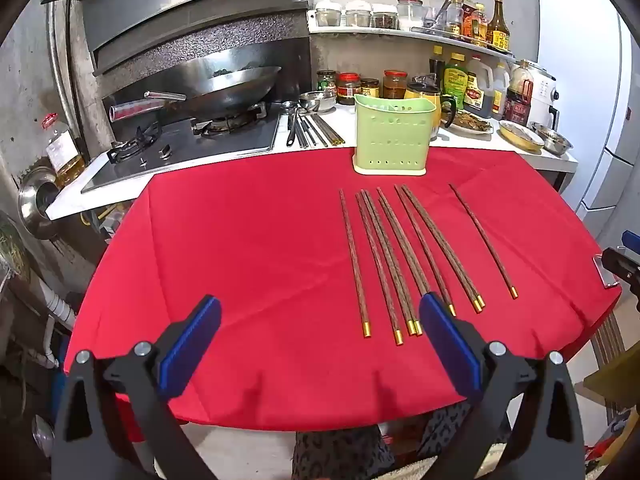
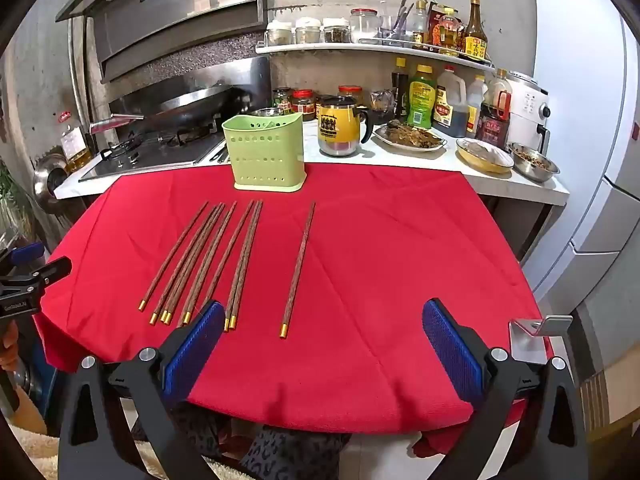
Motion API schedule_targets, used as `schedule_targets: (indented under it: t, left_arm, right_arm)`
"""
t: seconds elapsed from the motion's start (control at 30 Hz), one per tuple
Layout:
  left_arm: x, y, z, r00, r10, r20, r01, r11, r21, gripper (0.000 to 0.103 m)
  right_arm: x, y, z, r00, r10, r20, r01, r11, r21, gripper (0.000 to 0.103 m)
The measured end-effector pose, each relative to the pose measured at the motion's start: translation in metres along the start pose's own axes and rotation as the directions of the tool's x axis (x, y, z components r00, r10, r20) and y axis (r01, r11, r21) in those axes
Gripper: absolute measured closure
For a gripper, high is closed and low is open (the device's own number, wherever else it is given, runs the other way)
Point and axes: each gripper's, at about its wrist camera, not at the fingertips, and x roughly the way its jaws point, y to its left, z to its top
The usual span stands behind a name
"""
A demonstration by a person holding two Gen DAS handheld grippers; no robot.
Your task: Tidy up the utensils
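Several brown wooden chopsticks (image 1: pixel 394 258) with gold tips lie side by side on the red tablecloth (image 1: pixel 248 248); one single chopstick (image 1: pixel 483 240) lies apart to their right. They also show in the right wrist view (image 2: pixel 208 260), with the single chopstick (image 2: pixel 299 268). A green perforated utensil holder (image 1: pixel 392 134) stands upright at the table's far edge, also in the right wrist view (image 2: pixel 266 152). My left gripper (image 1: pixel 320 316) is open and empty over the near table edge, left of the chopstick tips. My right gripper (image 2: pixel 324 320) is open and empty, near the single chopstick's tip.
Behind the table runs a white counter (image 2: pixel 500 180) with a yellow mug (image 2: pixel 340 126), plates of food, bottles and jars. A stove with a wok (image 1: pixel 224 84) is at the back left. Metal utensils (image 1: pixel 308 126) lie on the counter. A fridge (image 2: pixel 592 160) stands right.
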Motion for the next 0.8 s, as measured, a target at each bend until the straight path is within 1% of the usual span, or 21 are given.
schedule_targets:
  t: [0.33,0.37,0.5,0.57,0.7,0.73,0.8]
  left_arm:
    - [-0.002,0.001,-0.001,1.0,0.003,0.002,-0.003,1.0,-0.001,0.006]
    - [0.004,-0.001,-0.005,1.0,0.003,0.004,-0.003,1.0,0.0,0.006]
    - [0.005,0.0,-0.01,1.0,0.004,0.007,-0.004,1.0,-0.001,0.006]
    - [0.006,0.0,-0.004,1.0,0.003,0.003,-0.003,1.0,0.002,0.006]
    - [0.006,0.002,-0.006,1.0,0.005,0.007,-0.005,1.0,0.001,0.006]
    - [0.004,0.0,0.001,1.0,0.005,0.002,-0.005,1.0,0.0,0.006]
    - [0.004,0.0,0.002,1.0,0.005,0.0,-0.005,1.0,0.001,0.006]
  right_arm:
    - [0.001,-0.001,0.004,1.0,0.0,-0.01,0.0,1.0,0.001,0.006]
    - [0.001,0.0,0.004,1.0,-0.002,-0.013,0.002,1.0,-0.001,0.006]
    - [0.005,-0.004,0.001,1.0,-0.005,-0.012,0.005,1.0,-0.001,0.006]
    - [0.007,-0.005,0.0,1.0,-0.005,-0.014,0.005,1.0,-0.001,0.006]
    - [0.001,-0.002,0.003,1.0,0.0,-0.01,0.0,1.0,0.001,0.006]
    - [0.001,-0.002,0.002,1.0,0.002,-0.009,-0.002,1.0,0.001,0.006]
    - [0.0,-0.003,0.004,1.0,0.001,-0.009,-0.001,1.0,0.001,0.006]
